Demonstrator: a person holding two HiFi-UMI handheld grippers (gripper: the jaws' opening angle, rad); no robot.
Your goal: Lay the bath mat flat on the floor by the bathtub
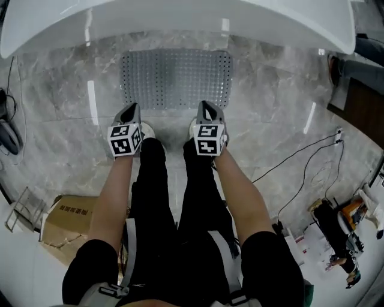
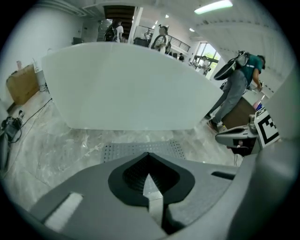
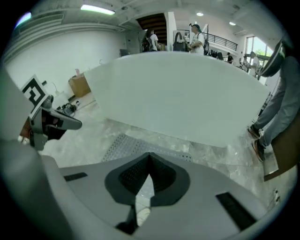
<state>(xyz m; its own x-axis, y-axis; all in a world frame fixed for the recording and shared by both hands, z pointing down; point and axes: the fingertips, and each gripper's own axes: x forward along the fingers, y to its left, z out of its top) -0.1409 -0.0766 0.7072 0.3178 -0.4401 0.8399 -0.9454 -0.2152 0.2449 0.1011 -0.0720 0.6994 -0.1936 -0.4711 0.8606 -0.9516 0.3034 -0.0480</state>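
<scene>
The grey perforated bath mat [image 1: 176,79] lies flat on the marble floor, right against the white bathtub [image 1: 180,18]. My left gripper [image 1: 132,107] hovers at the mat's near edge, towards its left, jaws shut and empty. My right gripper [image 1: 206,104] hangs at the near edge further right, also shut with nothing in it. In the left gripper view the closed jaws of the left gripper [image 2: 149,154] point at the mat [image 2: 117,151] and the tub [image 2: 126,89]. The right gripper view shows the same for the right gripper [image 3: 150,154], with the mat [image 3: 125,144] below the tub [image 3: 187,98].
The person's black-trousered legs stand just behind the grippers. A cardboard box [image 1: 66,222] and a wire rack [image 1: 21,210] sit at the lower left. Black cables [image 1: 300,162] run across the floor at the right towards clutter [image 1: 342,228]. Another person [image 2: 234,89] stands beyond the tub's right end.
</scene>
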